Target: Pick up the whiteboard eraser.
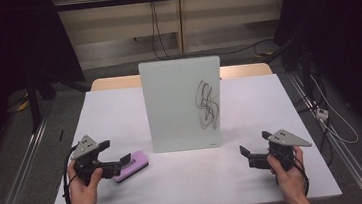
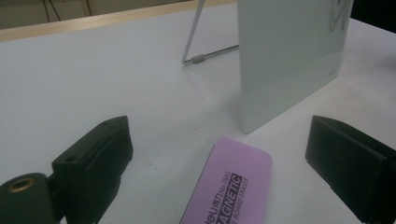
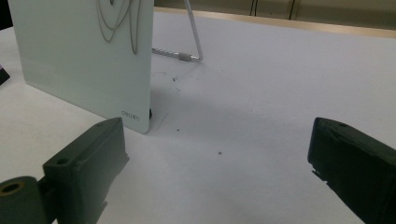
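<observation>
Left gripper (image 2: 219,158) wide open, gripping nothing. Purple eraser (image 2: 229,186) flat on the worktop (image 2: 116,84), right between its jaws, untouched.

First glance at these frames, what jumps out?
The white board standing upright mid-table, with a black scribble on its right half. Next, the purple eraser lying flat at front left, between the open jaws of the left gripper with no pad touching it. The right gripper sits open at front right, nothing between its jaws.
</observation>
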